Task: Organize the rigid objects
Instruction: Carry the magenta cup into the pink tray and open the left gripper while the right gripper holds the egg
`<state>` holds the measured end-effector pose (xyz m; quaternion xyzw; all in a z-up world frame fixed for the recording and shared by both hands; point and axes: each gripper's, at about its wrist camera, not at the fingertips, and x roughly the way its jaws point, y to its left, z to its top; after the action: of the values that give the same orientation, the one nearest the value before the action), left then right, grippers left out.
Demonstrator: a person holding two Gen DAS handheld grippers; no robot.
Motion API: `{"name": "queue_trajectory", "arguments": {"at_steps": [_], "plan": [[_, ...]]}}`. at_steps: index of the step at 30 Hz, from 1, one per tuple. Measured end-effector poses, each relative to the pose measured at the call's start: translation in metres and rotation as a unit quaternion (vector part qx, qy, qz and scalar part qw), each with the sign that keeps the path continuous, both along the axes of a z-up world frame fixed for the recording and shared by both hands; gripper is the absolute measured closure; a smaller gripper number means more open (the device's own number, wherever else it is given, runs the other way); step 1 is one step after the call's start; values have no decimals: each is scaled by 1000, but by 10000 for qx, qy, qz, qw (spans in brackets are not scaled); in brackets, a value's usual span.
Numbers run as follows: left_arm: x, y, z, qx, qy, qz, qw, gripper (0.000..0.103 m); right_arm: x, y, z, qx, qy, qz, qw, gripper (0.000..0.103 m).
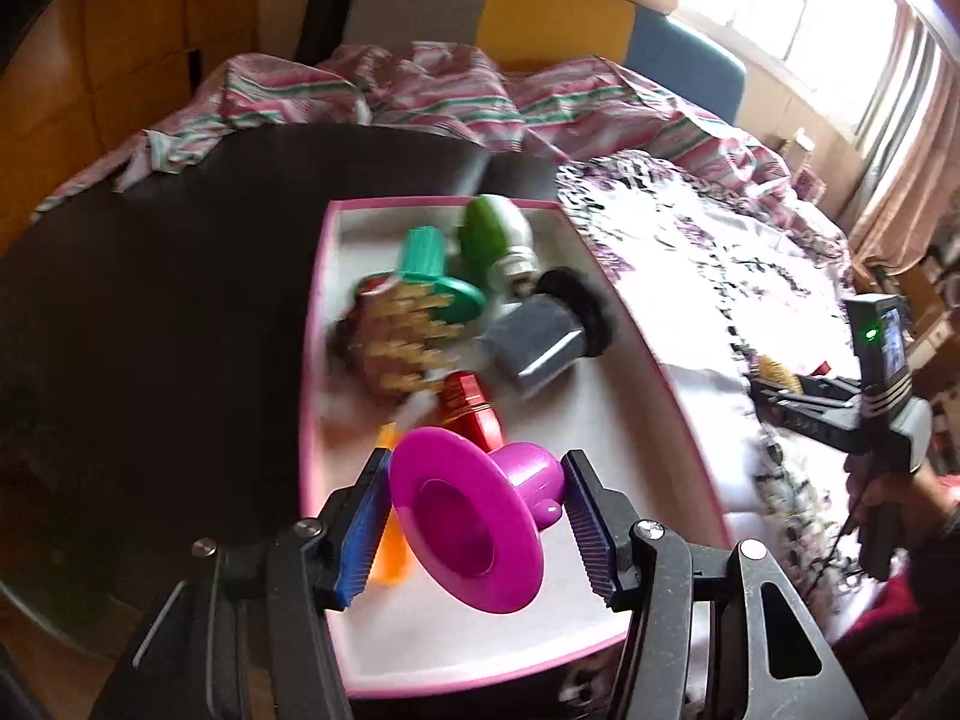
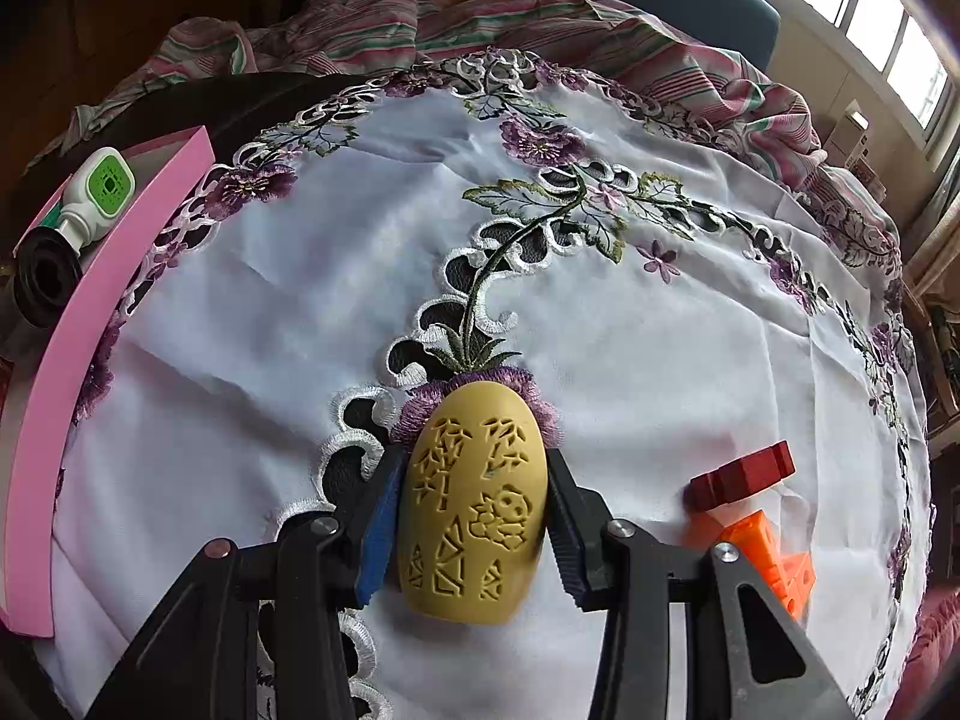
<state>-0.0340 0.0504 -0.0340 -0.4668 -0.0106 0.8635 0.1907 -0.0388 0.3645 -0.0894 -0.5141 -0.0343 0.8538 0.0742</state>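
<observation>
In the left wrist view my left gripper (image 1: 477, 507) is shut on a magenta funnel-shaped piece (image 1: 474, 516) and holds it over the near end of the pink-rimmed white box (image 1: 654, 378). The box holds a green piece (image 1: 438, 276), a green-and-white device (image 1: 498, 234), a grey-and-black cylinder (image 1: 546, 336), a brown spiky piece (image 1: 396, 336), a red piece (image 1: 471, 411) and an orange piece (image 1: 393, 546). In the right wrist view my right gripper (image 2: 471, 516) is shut on a tan carved egg (image 2: 474, 510) on the embroidered cloth (image 2: 600, 330).
A red block (image 2: 741, 474) and an orange lattice block (image 2: 771, 552) lie on the cloth right of the egg. The box's pink wall (image 2: 90, 324) stands at the left. The dark round table (image 1: 150, 300) and a striped sheet (image 1: 420, 90) lie beyond.
</observation>
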Motion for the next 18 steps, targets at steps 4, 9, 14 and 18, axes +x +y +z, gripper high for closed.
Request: {"name": "queue_trajectory", "arguments": {"at_steps": [4, 9, 14, 18], "plan": [[-11, 24, 0, 65, -29, -159, 9998, 46, 0, 0, 0, 10, -2, 7, 10000, 59], [-22, 46, -2, 24, -8, -310, 9995, 46, 0, 0, 1, 11, -14, 29, 10000, 59], [-32, 62, -13, -131, -136, -487, 9986, 46, -2, -1, 1, 0, -22, 47, 10000, 59], [-44, 67, -26, -316, -163, -454, 9983, 46, -3, -1, 0, 10, -26, 64, 10000, 59]]}}
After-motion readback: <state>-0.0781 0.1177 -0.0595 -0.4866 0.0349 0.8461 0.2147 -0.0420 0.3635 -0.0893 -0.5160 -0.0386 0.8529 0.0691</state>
